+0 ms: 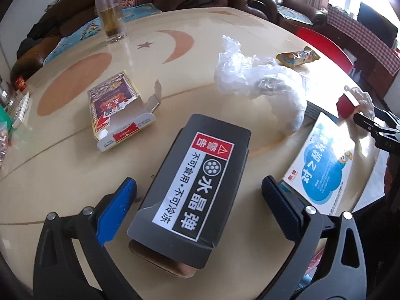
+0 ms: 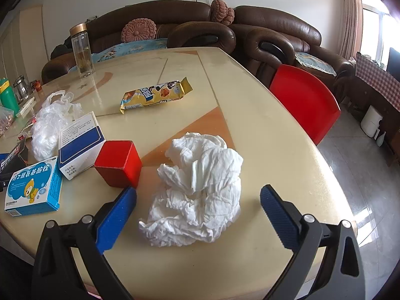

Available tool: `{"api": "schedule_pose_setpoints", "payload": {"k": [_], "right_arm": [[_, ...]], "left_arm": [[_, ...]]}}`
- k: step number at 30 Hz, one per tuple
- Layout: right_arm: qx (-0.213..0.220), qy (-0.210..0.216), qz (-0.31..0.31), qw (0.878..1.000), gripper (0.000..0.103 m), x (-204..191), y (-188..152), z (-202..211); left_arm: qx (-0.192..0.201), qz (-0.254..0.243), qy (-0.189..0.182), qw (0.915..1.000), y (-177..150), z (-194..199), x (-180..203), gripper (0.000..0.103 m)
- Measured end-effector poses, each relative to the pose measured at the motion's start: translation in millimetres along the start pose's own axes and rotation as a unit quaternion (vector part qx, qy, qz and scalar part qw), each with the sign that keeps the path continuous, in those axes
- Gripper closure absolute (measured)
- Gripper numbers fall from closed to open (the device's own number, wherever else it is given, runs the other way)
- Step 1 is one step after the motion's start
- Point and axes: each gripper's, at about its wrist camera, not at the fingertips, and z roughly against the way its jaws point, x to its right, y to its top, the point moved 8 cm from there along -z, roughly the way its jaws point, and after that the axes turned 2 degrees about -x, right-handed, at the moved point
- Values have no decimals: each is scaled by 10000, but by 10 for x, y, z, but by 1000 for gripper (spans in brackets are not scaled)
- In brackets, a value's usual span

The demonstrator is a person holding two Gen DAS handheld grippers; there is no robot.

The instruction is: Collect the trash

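My left gripper (image 1: 198,196) is open, its jaws on either side of a black carton (image 1: 192,187) with a red-and-white warning label, lying on the cream table (image 1: 75,162). My right gripper (image 2: 198,200) is open around a crumpled white tissue (image 2: 197,190) near the table's front edge. A red cube (image 2: 118,162) stands just left of the tissue. A yellow snack wrapper (image 2: 155,96) lies farther back. A crumpled clear plastic bag (image 1: 260,82) and a torn purple-and-gold box (image 1: 117,105) lie beyond the black carton.
A blue medicine box (image 2: 33,187) and a white-and-blue box (image 2: 80,142) lie left of the cube. A glass bottle (image 1: 110,7) stands at the far side. A red chair (image 2: 305,100) and brown sofas (image 2: 200,25) ring the table. Bottles (image 2: 7,95) stand at the left edge.
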Motion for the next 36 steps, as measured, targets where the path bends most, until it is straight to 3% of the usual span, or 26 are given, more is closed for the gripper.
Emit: {"api": "schedule_pose_setpoints", "payload": {"k": [10,15,21,24,25,26,28,36], "right_arm": [[129,-3,-3,9999,7,7,-34,20],[135,-37,-48,9999,9,12,-37,35],[197,1,20,9998,37,-35,-27,86],[216,79,130,9997,56,-99,-26,108],[218,103,172,9996,65,-123,-26,114],[217,142,217,9994,75,-152,-28,122],[209,114,274,9993,84,-186,-25,133],[138,58,16,9999,90,-75,-17,159]], "left_arm": [[119,-291,-182,9993,4,-3,66,7],[199,-453,-316,9983,-12,63,161,28],[121,-344,-278,9989,20,58,208,34],[70,-273,-231,9993,25,61,200,36],[59,-233,-202,9995,28,64,195,38],[61,-199,-170,9996,35,72,182,49],[22,-121,-186,9998,38,79,167,50],[-58,-46,10,10000,-36,131,204,50]]}}
